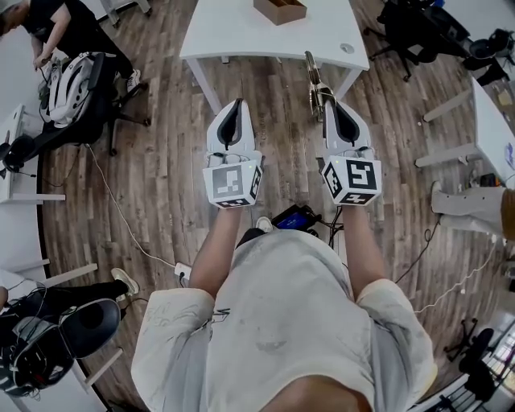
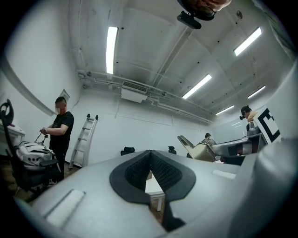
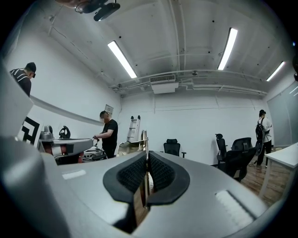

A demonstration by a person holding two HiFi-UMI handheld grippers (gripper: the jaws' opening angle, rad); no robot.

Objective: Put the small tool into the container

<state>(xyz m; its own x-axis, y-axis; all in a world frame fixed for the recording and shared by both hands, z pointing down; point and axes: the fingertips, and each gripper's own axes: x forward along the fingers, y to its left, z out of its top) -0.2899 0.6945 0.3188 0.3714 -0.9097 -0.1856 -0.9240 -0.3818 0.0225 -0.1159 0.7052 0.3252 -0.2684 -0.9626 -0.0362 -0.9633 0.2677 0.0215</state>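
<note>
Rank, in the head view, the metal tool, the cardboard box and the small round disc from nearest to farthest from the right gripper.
1. Metal tool: clamped in the right gripper.
2. Round disc: near right corner of the table.
3. Cardboard box: table's far edge.

I am looking into what reads as an office-style lab room. A grey-brown wood-plank floor [image 1: 161, 145] runs under a plain white rectangular counter [image 1: 241, 36] on white legs. Black wheeled office chairs [image 3: 172, 147] stand about. Bare white walls [image 3: 205, 125] rise to a white ceiling with long tube lights [image 3: 122, 59]. A silver stepladder [image 2: 84, 139] leans on the wall, thin cables [image 1: 121, 213] trail over the floor, and a person in a black shirt [image 2: 60, 132] stands bent over gear on a chair.
</note>
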